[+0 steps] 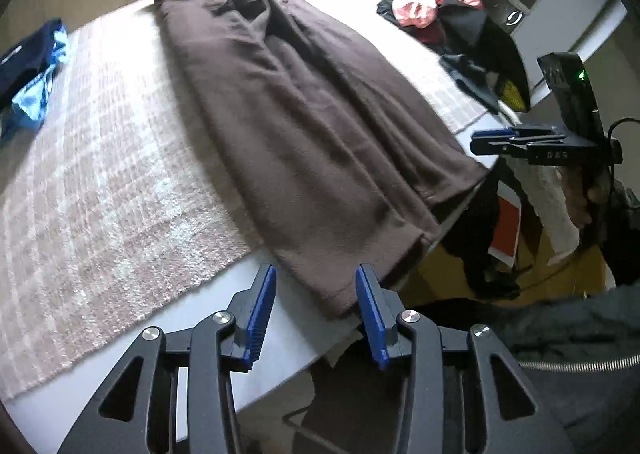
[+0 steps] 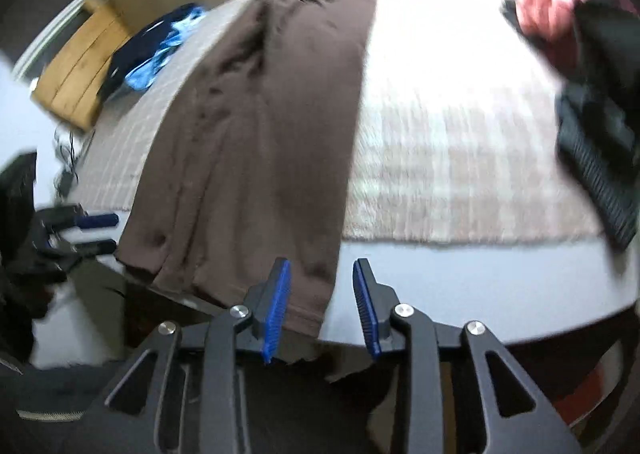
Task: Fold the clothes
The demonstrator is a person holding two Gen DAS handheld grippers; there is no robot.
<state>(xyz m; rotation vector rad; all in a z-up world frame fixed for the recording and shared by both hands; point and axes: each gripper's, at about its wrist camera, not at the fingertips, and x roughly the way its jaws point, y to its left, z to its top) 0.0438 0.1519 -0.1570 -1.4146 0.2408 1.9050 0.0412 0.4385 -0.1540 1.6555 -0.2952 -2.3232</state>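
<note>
A long brown garment (image 1: 288, 126) lies flat on a pale checked cloth (image 1: 100, 182), folded lengthwise, its near hem at the table's front edge. My left gripper (image 1: 316, 302) is open just before the hem's near left corner, nothing between its blue pads. In the right wrist view the same brown garment (image 2: 256, 134) runs away from me, and my right gripper (image 2: 322, 294) is open at the hem's right corner, which slightly overhangs the edge. The right gripper (image 1: 500, 142) also shows at the right of the left wrist view; the left gripper (image 2: 96, 232) shows at the left here.
A pile of pink, red and black clothes (image 1: 440, 22) sits at the far right of the table, with the black clothes (image 2: 600, 158) reaching forward. Blue clothes (image 1: 32, 70) lie at the far left. The white table (image 2: 480, 278) shows bare along its front. A wooden board (image 2: 80, 66) stands left.
</note>
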